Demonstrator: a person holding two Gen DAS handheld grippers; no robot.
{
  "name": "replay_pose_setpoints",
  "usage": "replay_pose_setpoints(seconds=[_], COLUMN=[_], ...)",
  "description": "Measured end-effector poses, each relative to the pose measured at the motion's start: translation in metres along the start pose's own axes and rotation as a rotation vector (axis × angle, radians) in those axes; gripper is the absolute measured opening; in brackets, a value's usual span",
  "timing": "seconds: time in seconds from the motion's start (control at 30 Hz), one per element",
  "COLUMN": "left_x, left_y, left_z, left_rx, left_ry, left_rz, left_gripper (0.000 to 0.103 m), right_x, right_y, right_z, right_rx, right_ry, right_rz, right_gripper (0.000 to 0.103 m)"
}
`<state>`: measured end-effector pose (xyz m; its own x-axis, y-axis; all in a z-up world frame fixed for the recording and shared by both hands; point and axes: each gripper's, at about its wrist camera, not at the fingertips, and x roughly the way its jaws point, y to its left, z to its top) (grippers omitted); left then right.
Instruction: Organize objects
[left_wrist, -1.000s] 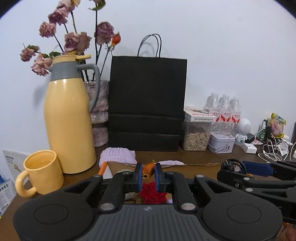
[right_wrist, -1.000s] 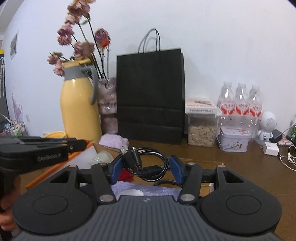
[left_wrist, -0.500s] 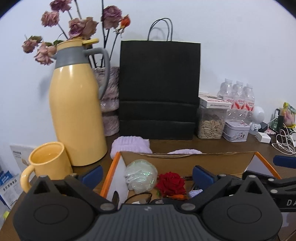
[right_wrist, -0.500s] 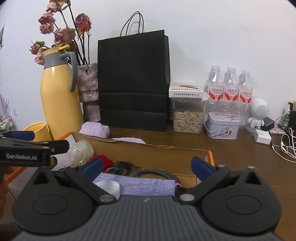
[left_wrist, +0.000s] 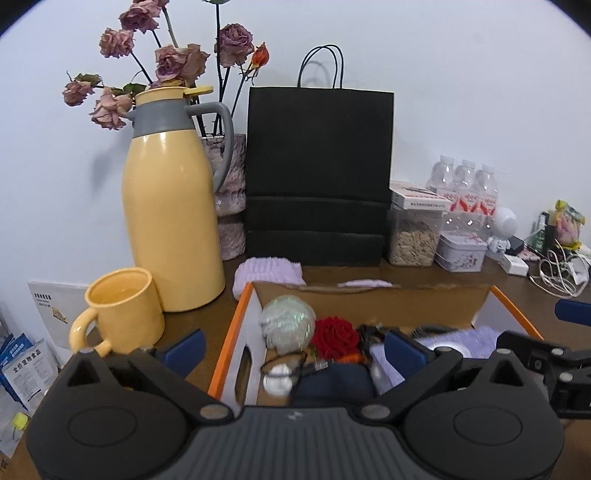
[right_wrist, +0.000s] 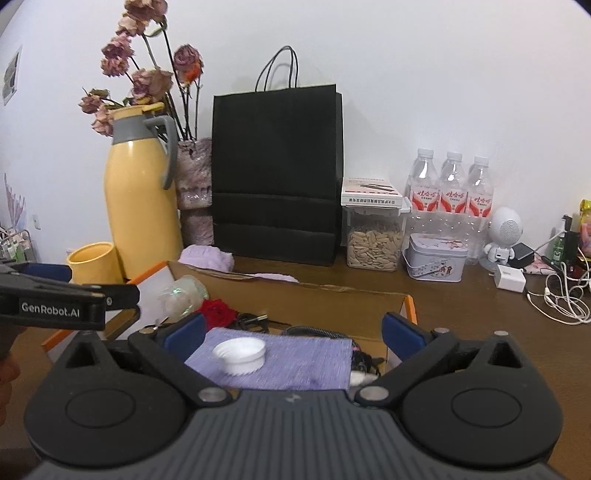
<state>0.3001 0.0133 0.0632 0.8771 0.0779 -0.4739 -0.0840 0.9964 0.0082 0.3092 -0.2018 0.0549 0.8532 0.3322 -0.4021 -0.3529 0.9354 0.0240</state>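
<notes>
- The task's thing is the cardboard box (left_wrist: 373, 301) with orange edges, which sits on the wooden table (right_wrist: 461, 295) in front of the black paper bag (left_wrist: 319, 177). Treat this box as your landmark.
- Inside the box you see a red flower (left_wrist: 336, 338), a pale crumpled ball (left_wrist: 288, 323) on the flower's left, a black cable (right_wrist: 310, 330), a purple cloth (right_wrist: 273, 363) and a white cap (right_wrist: 240, 356) resting on that cloth.
- Your left gripper (left_wrist: 293, 350) stands over the left half of the box with its jaws fully spread and nothing between the pads.
- Your right gripper (right_wrist: 293, 332) stands over the right half of the box, jaws likewise released and empty; the cloth and cap lie below the gap, not in it.
- Both loads appear delivered, so the step in hand is likely the withdrawal. Lift each gripper straight up before drawing back, so that no finger hooks the cable or the box wall.
- Keep the two grippers apart; they are close together over the box.
- Left of the box stand a yellow mug (left_wrist: 122, 312) and a yellow jug (left_wrist: 171, 206). Swing the left gripper clear of both.
- Behind the box lies a lilac towel (left_wrist: 269, 273), probably the next item to collect.
</notes>
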Motion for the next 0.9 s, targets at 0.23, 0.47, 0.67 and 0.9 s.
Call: replay_pose_setpoints(seconds=[0.23, 0.47, 0.67, 0.9], left_x=[-0.047, -0.083, -0.099, -0.112], left_y=[0.006, 0.012, 0.015, 0.016], left_z=[-0.025, -0.057, -0.079, -0.091], left_rx=[0.005, 0.007, 0.008, 0.006], left_ry=[0.027, 0.062, 0.099, 0.109], left_rz=[-0.012, -0.014, -0.008, -0.012], left_gripper=[0.103, 0.103, 0.103, 0.103], right_x=[-0.042, -0.077, -0.095, -0.108], right_y=[0.01, 0.021, 0.029, 0.034], right_z=[-0.017, -0.04, -0.057, -0.069], right_rx=[0.012, 0.023, 0.025, 0.02], right_ry=[0.014, 0.052, 0.085, 0.102], right_rz=[0.008, 0.025, 0.025, 0.024], right_gripper=[0.103, 0.103, 0.103, 0.103])
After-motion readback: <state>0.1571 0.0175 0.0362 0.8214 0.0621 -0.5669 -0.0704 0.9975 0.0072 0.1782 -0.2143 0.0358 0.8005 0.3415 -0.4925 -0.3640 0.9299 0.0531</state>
